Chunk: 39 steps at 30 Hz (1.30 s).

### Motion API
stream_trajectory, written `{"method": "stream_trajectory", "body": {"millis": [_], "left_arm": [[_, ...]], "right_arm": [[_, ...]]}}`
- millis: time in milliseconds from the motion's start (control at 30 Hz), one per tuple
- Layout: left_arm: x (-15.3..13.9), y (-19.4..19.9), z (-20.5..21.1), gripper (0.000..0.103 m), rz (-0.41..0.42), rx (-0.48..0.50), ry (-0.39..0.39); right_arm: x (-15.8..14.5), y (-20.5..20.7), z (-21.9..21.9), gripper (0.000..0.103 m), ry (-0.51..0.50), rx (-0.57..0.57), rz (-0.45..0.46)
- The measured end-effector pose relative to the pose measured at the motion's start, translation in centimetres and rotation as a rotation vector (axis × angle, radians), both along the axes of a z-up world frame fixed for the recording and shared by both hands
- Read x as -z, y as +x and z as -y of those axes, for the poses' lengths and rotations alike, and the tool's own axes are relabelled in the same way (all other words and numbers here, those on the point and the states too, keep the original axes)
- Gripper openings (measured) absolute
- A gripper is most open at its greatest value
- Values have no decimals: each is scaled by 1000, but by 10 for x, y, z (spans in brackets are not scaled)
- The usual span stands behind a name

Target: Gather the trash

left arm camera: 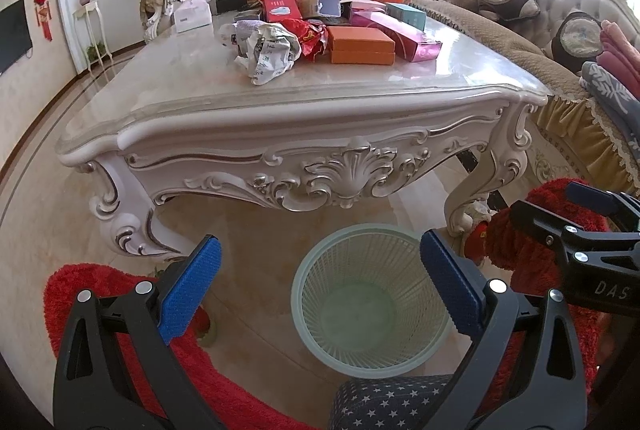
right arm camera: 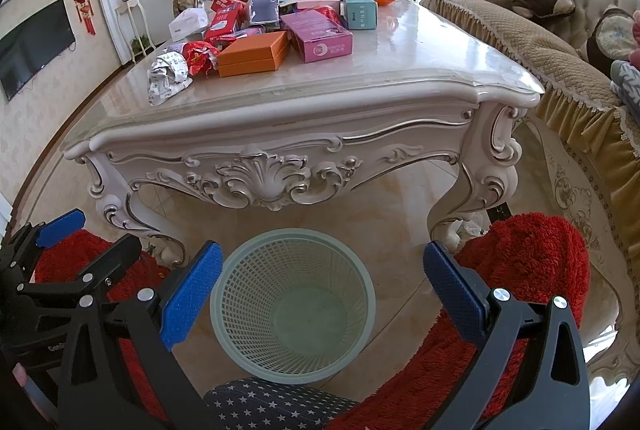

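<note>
Crumpled white printed paper [left arm camera: 267, 55] is the nearest piece of trash: it lies on the tabletop [left arm camera: 360, 86], up and well ahead of both sets of jaws, near the front-left part of the marble surface. Both jaws hang low, below the table edge, over the floor.

Left gripper [left arm camera: 320, 286]: jaws wide apart, nothing between the blue pads. From it the paper is ahead, above and slightly left. Right gripper [right arm camera: 323, 290]: jaws also wide, holding nothing. From it the paper [right arm camera: 170, 78] sits ahead, above and clearly off to the left. Judgement: left gripper is the nearer and better lined up.

Paper wad: loose, irregular, creased, with small print; long axis runs roughly front to back, with a tail pointing towards the table's near edge. Likely soft and will compress under the pads. Touching it behind is a crumpled red wrapper [left arm camera: 306, 36], also probable trash. Just right of that is an orange box [left arm camera: 360, 44], then a pink box [left arm camera: 400, 34]; whether these count as trash I cannot tell.

Pale green mesh basket [left arm camera: 372, 302] stands on the floor directly below and between the jaws in both views, upright and empty, in front of the table. Nothing collected yet.
</note>
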State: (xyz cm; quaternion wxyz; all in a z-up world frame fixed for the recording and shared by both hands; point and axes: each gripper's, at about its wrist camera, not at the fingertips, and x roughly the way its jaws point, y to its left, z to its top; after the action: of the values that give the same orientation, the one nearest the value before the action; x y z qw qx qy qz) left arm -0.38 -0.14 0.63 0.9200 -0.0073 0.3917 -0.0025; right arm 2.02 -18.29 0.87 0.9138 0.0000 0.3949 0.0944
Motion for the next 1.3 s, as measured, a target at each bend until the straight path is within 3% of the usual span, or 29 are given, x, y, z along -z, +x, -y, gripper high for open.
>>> {"method": "stream_trajectory", "body": {"millis": [233,567,800,933,1200,1300], "left_arm": [[-2,-2,-1,97,35,-1,-9],[3,-1,-1,97,-36,4,3],[4,5,-14,97,-24,-11,-46],[-10,19,-31,97,36,-43,-78],[-34,90,-38,97,152,-19,-3],[-28,123,-40,97,136,-2,11]], "right_arm": [[-1,-2,0,96,0,-6,7],[-3,-6,-4,96,-25,-24,45],[-8,0,3,96,-15,-57,105],[-23,16,14,96,-22,-40,181],[-43,93,14,96,23,-117,247],[-45,123,7,96,5,-177,252]]}}
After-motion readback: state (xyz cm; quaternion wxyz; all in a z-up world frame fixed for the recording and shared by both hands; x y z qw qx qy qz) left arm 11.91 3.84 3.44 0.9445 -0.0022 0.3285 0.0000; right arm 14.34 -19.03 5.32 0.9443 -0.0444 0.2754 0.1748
